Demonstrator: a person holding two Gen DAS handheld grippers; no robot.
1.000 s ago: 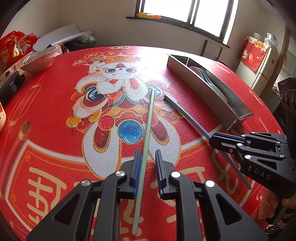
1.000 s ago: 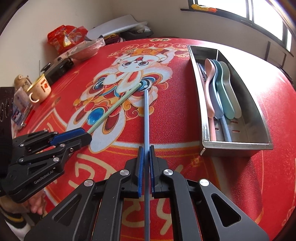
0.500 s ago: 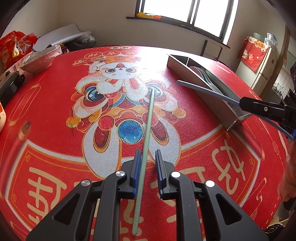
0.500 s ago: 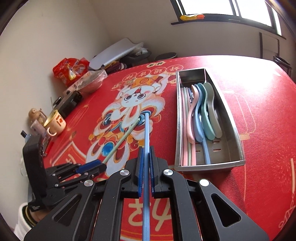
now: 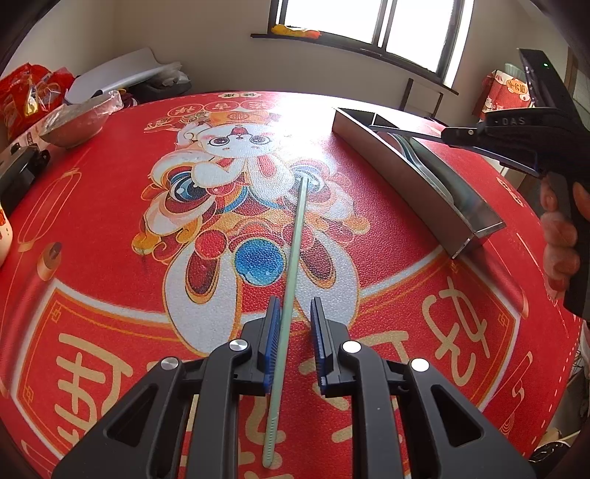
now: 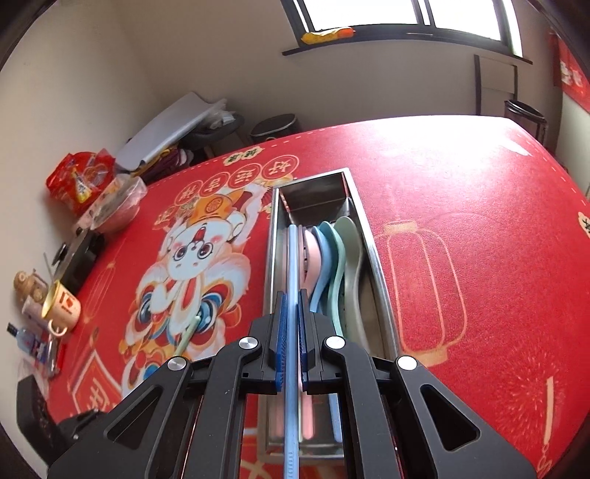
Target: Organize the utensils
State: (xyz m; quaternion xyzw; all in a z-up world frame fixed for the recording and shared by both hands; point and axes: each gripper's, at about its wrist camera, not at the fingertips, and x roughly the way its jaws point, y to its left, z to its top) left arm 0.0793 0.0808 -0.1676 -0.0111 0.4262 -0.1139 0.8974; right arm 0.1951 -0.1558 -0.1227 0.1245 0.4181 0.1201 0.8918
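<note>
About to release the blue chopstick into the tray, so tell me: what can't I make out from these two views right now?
- Near end of the metal tray: right wrist view, covered by the right gripper holding the blue chopstick.
- Tray inside: left wrist view, hidden by its own side wall.
- Whether the left gripper actually pinches the green chopstick: a gap shows at one finger.
- Green chopstick: right wrist view, mostly behind the gripper.

Strong daylight enters through the wide dark-framed window (image 5: 372, 25) far ahead of both grippers. It burns a white glare patch on the red printed tablecloth (image 6: 461, 147) in front of them. The fisheye lens bends the edges, and the corners turn black. The pictures are sharp, and the shadows stay soft.
</note>
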